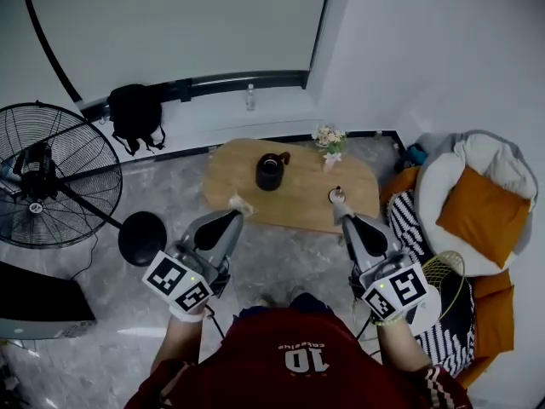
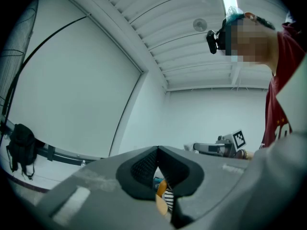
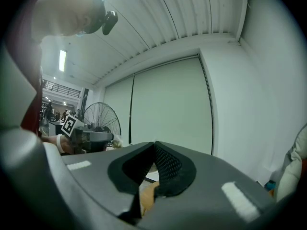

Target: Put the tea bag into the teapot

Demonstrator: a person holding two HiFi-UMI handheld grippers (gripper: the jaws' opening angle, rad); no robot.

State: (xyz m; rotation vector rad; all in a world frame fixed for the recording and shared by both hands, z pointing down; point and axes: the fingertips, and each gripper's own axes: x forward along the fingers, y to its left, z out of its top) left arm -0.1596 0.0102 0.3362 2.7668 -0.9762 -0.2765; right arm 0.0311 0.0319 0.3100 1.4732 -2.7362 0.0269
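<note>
A black teapot [image 1: 271,171] stands near the middle of the low wooden table [image 1: 230,177] in the head view. Both grippers are held up in front of me, short of the table's near edge. My left gripper [image 1: 239,206] is shut, and a pale crumpled tea bag [image 1: 242,201] sits at its tip. My right gripper [image 1: 339,201] is shut on a small white object with a dark top [image 1: 337,194]; what it is cannot be told. In the left gripper view the jaws [image 2: 157,149] meet, and so do those in the right gripper view [image 3: 154,143].
A small vase of flowers [image 1: 329,141] stands on the table's far right. A large floor fan [image 1: 47,173] with a round black base [image 1: 142,238] is at the left. A black bag [image 1: 136,114] leans by the window. A padded chair with an orange cushion [image 1: 482,204] is at the right.
</note>
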